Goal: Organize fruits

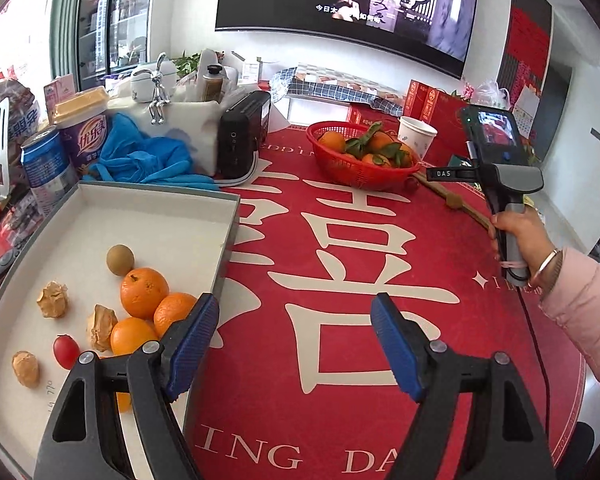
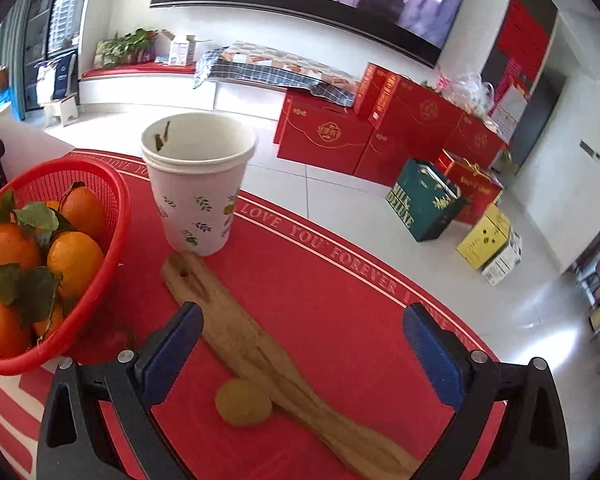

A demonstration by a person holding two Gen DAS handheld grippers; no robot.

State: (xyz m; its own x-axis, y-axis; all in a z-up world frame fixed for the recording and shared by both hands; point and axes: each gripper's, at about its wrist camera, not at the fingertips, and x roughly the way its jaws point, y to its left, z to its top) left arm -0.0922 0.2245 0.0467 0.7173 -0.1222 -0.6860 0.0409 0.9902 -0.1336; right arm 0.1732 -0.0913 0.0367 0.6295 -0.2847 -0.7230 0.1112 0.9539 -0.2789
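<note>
Both grippers look to be between picks, and the step in hand seems to be the right one lining up on a loose fruit. In the right wrist view the right gripper (image 2: 302, 354) has its jaws spread wide with nothing clamped; low in the frame, between the blue pads (image 2: 434, 356), a small yellowish round fruit (image 2: 243, 402) lies on the red tablecloth (image 2: 340, 304), touching the edge of a long wooden paddle (image 2: 240, 332) that runs from centre to lower right. At the left edge sits the red mesh basket (image 2: 112, 208) of leafy oranges (image 2: 74, 262), and above centre a white paper cup (image 2: 196, 200) stands at the paddle's far end. In the left wrist view the left gripper (image 1: 294, 350) is likewise released and empty, hanging over the cloth just right of a white tray (image 1: 228, 236) at lower left that holds three oranges (image 1: 144, 292), a brown round fruit (image 1: 120, 260), a cherry tomato (image 1: 65, 351) and several crumpled tan husks (image 1: 53, 299). The next move likely calls for the right jaws to drop around the yellowish fruit without catching the paddle, closing gently since it looks soft and apt to roll
</note>
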